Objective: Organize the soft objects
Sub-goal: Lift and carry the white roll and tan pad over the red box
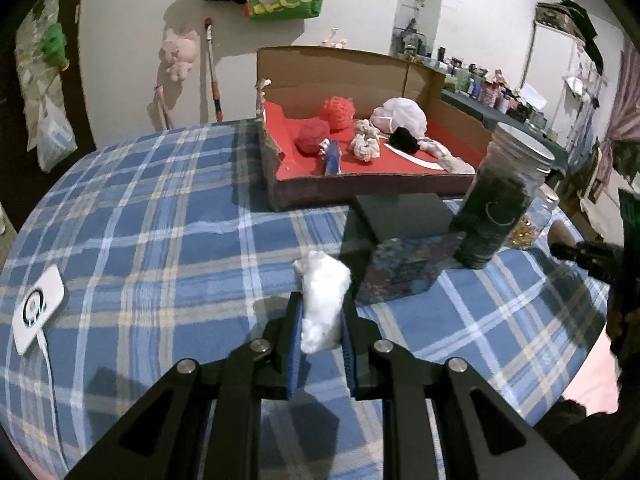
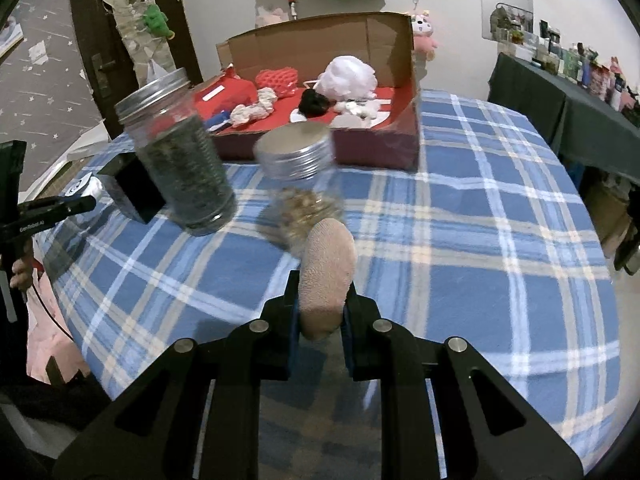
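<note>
My left gripper [image 1: 322, 312] is shut on a white cotton wad [image 1: 323, 300], held above the blue plaid tablecloth [image 1: 160, 240]. My right gripper [image 2: 322, 300] is shut on a beige sock [image 2: 328, 272], held above the same cloth. A red-lined cardboard box [image 1: 360, 184] stands at the far side of the table and holds several soft things: red yarn balls [image 1: 312, 138], a white mesh pouf [image 1: 400, 116], a black piece [image 1: 404, 138] and pale rags [image 1: 366, 142]. The box also shows in the right wrist view [image 2: 376, 148].
A tall jar of dark contents [image 1: 500, 200] and a black box [image 1: 404, 212] stand in front of the cardboard box. A smaller jar with golden contents [image 2: 304, 184] stands just beyond the sock. A white charger pad [image 1: 38, 308] lies at the left.
</note>
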`<state>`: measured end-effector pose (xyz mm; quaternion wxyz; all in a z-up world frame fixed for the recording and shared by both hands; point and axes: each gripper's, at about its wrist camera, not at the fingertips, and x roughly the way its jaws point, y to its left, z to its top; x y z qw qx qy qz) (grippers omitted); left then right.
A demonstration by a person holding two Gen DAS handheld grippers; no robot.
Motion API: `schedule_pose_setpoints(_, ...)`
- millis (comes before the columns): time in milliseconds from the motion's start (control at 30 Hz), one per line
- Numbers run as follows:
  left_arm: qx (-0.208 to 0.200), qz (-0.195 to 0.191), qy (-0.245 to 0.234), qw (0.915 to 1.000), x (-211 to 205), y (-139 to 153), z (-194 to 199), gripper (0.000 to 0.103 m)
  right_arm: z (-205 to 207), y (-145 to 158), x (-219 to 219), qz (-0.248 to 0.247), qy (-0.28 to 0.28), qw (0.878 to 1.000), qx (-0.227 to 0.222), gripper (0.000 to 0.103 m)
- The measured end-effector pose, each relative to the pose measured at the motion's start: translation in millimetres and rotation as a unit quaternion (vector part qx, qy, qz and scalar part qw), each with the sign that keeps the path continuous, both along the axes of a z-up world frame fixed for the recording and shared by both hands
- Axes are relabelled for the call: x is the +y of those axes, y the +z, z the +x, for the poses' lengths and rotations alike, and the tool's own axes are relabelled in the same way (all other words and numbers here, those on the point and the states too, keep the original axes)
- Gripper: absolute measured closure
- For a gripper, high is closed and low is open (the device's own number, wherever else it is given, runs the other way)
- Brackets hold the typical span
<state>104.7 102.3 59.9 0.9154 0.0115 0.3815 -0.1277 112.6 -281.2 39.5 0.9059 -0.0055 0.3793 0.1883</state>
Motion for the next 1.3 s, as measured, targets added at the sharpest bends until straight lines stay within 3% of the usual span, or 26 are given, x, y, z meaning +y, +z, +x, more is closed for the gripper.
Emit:
schedule_pose_setpoints(633,-0.003,0.012,-0.077,0.997,0.4,18.1,64.9,0.085,63.8,20.5,-10.6,-0.044,0.059,0.997,-0.01,0.087)
schedule_pose_setpoints(1000,0.003,0.028,-0.129,0.9912,-35.9,39.6,105.5,0.085,104.4,47.2,-3.9,-0.019,0.108,0.994,0.001,0.087)
schedule_pose_setpoints(1300,0.031,0.041,-0.178,0.9827,-78.4,48.9,146.2,0.084,148.1,61.6,40.3,-0.022,0.178,0.983,0.029,0.087)
